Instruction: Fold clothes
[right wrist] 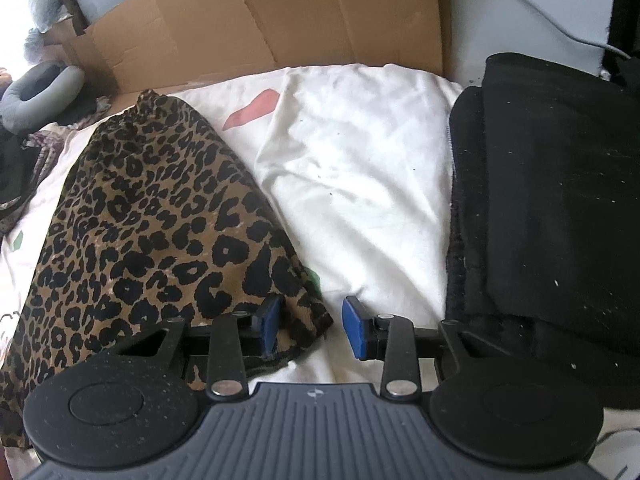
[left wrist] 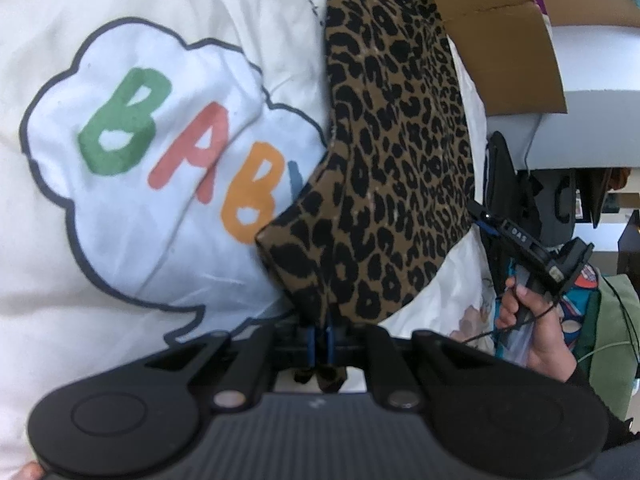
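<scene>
Both grippers sit close. Left gripper (left wrist: 322, 342) pinches the leopard cloth (left wrist: 400, 160), which stretches long, up and away over a white shirt (left wrist: 120, 240) saying "BAB". Right gripper (right wrist: 312, 326) has jaws partly apart, the cloth's corner between them, beside a black garment (right wrist: 552, 208) and cardboard (right wrist: 260, 12).

The patterned garment (right wrist: 152, 216) is spread on the printed top (right wrist: 360, 168), toward its left side, and both are carried by the bed. Just right of the printed top a folded dark garment (right wrist: 552, 200) is laid. Flattened cardboard (right wrist: 260, 20) is stood behind them, along the bed's far edge, and a ring cushion (right wrist: 40, 88) is placed at the far left corner.
</scene>
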{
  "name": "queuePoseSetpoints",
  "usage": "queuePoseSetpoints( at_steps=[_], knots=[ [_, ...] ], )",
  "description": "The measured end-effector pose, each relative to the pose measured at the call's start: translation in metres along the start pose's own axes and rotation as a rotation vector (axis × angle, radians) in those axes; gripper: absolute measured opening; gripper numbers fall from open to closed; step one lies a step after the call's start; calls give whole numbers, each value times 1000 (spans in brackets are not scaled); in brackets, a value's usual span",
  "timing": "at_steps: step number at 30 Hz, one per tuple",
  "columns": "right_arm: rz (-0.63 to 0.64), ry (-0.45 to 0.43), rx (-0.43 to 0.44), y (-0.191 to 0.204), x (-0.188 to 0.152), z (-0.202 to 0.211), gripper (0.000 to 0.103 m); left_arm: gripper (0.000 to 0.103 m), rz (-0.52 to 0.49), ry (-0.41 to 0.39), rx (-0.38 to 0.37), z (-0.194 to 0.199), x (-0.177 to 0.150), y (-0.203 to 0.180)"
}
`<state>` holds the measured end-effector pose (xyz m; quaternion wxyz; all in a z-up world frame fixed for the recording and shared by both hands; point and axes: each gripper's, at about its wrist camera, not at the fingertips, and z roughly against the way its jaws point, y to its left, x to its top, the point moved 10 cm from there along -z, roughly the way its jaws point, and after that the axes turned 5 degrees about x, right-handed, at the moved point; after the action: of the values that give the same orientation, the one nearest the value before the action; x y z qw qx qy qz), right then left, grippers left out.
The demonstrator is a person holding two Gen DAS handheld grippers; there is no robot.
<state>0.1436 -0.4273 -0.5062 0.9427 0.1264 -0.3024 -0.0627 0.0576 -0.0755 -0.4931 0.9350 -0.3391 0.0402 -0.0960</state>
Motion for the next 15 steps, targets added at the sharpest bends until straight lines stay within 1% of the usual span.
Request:
queuePoseSetpoints(
  at_steps=[3, 6, 9, 10, 11, 15],
  knots=[
    [-12, 7, 22, 0, 0, -3, 37, 6, 5, -1, 0, 0, -1, 1],
    [-38, 16, 44, 0, 0, -7, 36, 6, 5, -1, 1, 1, -1, 1],
    [-40, 23, 63, 1, 1, -8, 22, 6, 10, 1, -5, 4, -1, 0],
    [-49, 25, 70, 1, 1, -7, 14, 6, 7, 1, -6, 7, -1, -2],
    [-61, 28, 77, 1, 1, -6, 9, 6, 3, 0, -7, 10, -1, -4],
    [-183, 19, 102, 0, 4, 6, 6, 6, -20, -17, -21, 27, 1, -15]
  ],
)
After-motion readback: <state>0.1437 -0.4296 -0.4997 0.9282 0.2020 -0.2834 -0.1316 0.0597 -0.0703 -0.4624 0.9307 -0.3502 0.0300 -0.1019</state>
